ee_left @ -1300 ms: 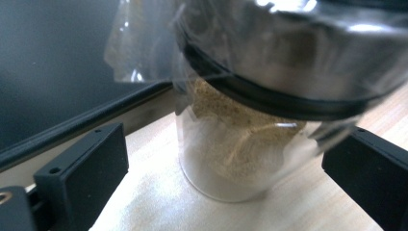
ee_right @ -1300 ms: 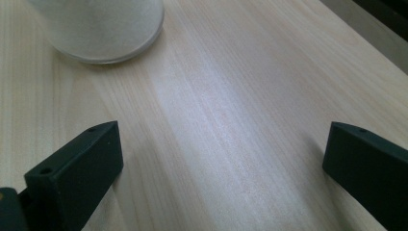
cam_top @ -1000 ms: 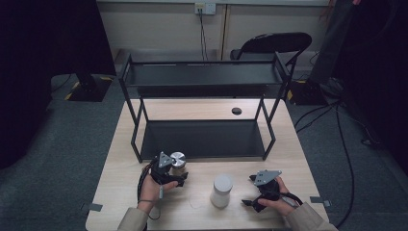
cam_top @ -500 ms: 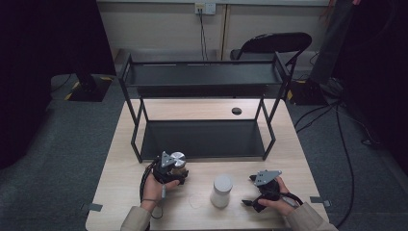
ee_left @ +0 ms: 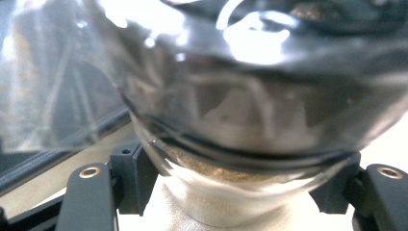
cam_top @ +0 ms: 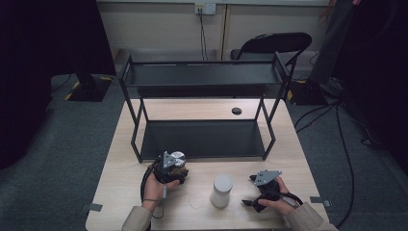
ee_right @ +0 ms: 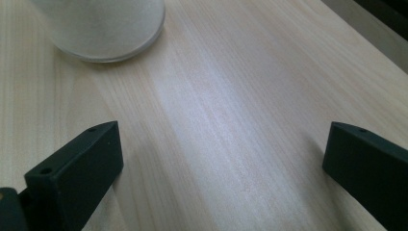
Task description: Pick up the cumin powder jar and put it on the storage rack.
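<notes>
The left gripper [cam_top: 177, 169] has just closed its jaws on a clear glass jar [ee_left: 250, 144] with brown granular contents and a silver lid, at the near left of the table [cam_top: 298, 159]. The right gripper [ee_right: 216, 173] rests with jaws apart, holding nothing, right of a white frosted jar [cam_top: 221, 190].

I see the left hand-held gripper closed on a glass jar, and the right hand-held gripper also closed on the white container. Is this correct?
Not fully. The left hand-held gripper is indeed closed on the glass jar. But the right hand-held gripper is open, with only bare table between its jaws; the white container stands apart, ahead of it. The right gripper view shows this.
</notes>
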Demonstrator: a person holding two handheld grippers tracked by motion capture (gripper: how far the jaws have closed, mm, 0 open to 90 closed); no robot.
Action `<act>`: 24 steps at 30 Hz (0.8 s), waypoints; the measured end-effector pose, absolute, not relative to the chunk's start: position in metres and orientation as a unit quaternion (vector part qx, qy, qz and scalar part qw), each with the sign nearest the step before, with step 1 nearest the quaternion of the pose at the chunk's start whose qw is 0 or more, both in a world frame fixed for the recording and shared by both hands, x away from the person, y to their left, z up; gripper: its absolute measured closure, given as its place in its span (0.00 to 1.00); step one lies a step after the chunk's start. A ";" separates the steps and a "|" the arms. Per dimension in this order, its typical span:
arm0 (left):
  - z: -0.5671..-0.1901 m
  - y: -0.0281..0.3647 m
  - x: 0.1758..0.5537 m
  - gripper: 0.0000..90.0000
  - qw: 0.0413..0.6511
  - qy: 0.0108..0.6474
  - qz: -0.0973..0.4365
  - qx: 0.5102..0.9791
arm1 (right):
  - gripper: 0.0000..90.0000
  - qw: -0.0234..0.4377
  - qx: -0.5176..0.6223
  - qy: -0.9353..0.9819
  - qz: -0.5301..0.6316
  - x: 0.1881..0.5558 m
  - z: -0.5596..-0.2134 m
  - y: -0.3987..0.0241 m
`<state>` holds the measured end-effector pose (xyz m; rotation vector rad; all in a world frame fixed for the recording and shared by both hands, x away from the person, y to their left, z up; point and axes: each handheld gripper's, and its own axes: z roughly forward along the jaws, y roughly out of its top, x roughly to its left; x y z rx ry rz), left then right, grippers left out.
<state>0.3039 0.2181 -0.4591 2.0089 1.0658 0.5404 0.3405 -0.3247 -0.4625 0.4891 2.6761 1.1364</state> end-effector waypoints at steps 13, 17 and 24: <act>-0.441 0.227 0.302 0.34 0.402 0.416 0.203 0.790 | 0.00 0.096 0.165 0.903 0.384 0.340 -0.462 -0.325; -0.429 0.230 0.300 0.34 0.408 0.410 0.202 0.790 | 0.00 0.096 0.165 0.903 0.384 0.340 -0.462 -0.325; -0.399 0.237 0.301 0.34 0.412 0.399 0.189 0.797 | 0.00 0.096 0.165 0.903 0.384 0.340 -0.463 -0.325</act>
